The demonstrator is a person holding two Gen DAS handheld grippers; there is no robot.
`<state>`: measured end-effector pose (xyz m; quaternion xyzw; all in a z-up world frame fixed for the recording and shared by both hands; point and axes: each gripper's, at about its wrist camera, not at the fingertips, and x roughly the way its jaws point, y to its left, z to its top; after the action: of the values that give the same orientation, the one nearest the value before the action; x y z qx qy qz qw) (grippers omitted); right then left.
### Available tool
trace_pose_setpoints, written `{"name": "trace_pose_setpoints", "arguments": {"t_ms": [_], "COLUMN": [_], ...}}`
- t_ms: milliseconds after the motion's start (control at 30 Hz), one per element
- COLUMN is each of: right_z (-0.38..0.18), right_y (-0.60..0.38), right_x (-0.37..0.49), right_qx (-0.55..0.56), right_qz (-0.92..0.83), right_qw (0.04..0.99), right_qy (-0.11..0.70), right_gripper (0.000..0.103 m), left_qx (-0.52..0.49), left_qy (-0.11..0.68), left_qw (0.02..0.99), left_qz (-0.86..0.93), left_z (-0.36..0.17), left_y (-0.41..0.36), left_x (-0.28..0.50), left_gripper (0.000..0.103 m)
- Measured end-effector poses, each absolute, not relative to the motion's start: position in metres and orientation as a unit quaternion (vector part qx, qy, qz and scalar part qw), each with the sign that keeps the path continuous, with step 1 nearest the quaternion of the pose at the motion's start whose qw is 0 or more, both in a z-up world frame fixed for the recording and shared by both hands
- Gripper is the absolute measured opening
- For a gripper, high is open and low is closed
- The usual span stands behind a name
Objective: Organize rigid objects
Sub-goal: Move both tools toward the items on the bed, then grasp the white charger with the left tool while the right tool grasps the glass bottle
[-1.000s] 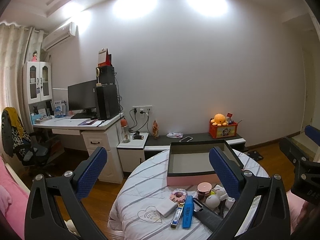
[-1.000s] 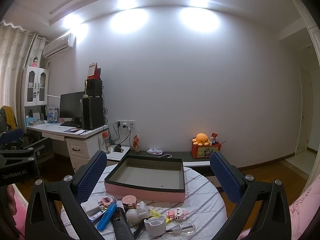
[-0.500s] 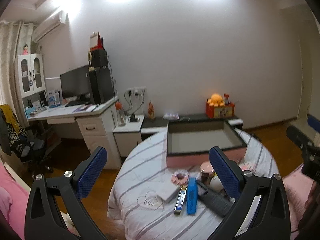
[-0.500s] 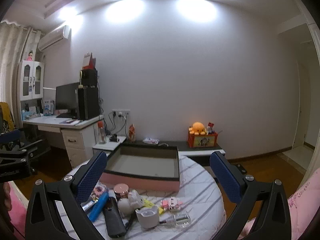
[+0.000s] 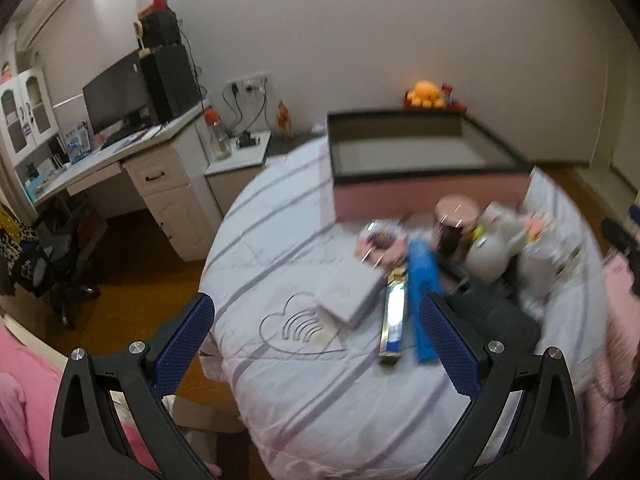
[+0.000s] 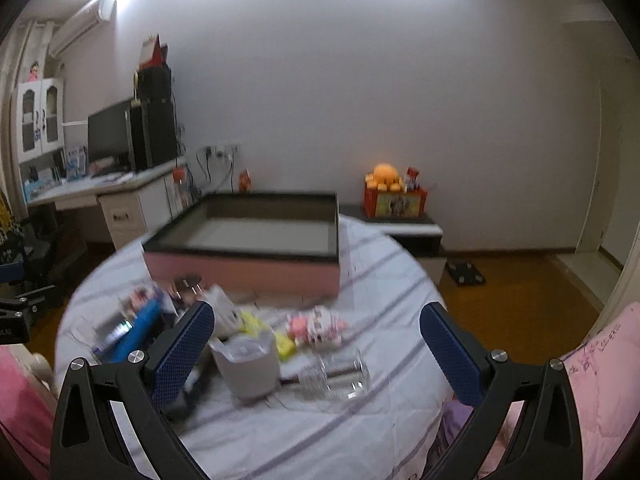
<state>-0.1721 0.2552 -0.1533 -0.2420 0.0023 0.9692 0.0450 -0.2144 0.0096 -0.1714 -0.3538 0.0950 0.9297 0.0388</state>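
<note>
Both tongs, left (image 5: 316,344) and right (image 6: 316,350), are wide open, holding nothing. Small clutter sits by the shallow pink cardboard box (image 6: 244,268) on the round striped-cloth desk (image 5: 280,248).

White desk (image 5: 132,148) with black monitor (image 5: 114,96) and speaker tower (image 5: 170,80); office chair (image 5: 48,256); orange plush octopus (image 6: 385,174) atop red toy box (image 6: 394,202); wall air conditioner (image 6: 86,20); wooden floor (image 6: 520,280).
</note>
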Motion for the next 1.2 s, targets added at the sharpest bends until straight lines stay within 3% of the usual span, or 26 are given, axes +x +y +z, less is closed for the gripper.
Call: {"name": "trace_pose_setpoints", "arguments": {"t_ms": [467, 800, 967, 1067, 1133, 1167, 1200], "right_z": [-0.19, -0.199, -0.201, -0.203, -0.206, -0.206, -0.207], "right_y": [0.272, 0.279, 0.28, 0.282, 0.285, 0.285, 0.284], "right_x": [-0.198, -0.21, -0.213, -0.214, -0.218, -0.218, -0.219], "right_qx": [-0.299, -0.318, -0.321, -0.323, -0.333, -0.333, -0.337], "right_qz": [0.953, 0.947, 0.946, 0.945, 0.942, 0.942, 0.94], "right_qw": [0.049, 0.045, 0.047, 0.047, 0.045, 0.045, 0.042], "right_qy": [0.012, 0.023, 0.025, 0.026, 0.024, 0.024, 0.024], "right_gripper": [0.103, 0.103, 0.103, 0.103, 0.103, 0.103, 0.103], "left_qx": [-0.424, -0.433, -0.418, -0.404, -0.398, -0.393, -0.391], "left_qy": [0.127, 0.019, 0.058, 0.054, 0.05, 0.047, 0.048], "left_qw": [0.065, 0.096, 0.092, 0.095, 0.098, 0.099, 0.099], "left_qz": [0.894, 0.896, 0.902, 0.908, 0.911, 0.913, 0.914], "left_z": [-0.228, -0.247, -0.252, -0.249, -0.246, -0.244, -0.244], "left_y": [0.009, -0.007, 0.001, -0.003, -0.003, -0.002, 0.0], "left_x": [-0.271, -0.302, -0.299, -0.294, -0.292, -0.29, -0.29], "left_gripper": [0.103, 0.103, 0.103, 0.095, 0.082, 0.067, 0.061]}}
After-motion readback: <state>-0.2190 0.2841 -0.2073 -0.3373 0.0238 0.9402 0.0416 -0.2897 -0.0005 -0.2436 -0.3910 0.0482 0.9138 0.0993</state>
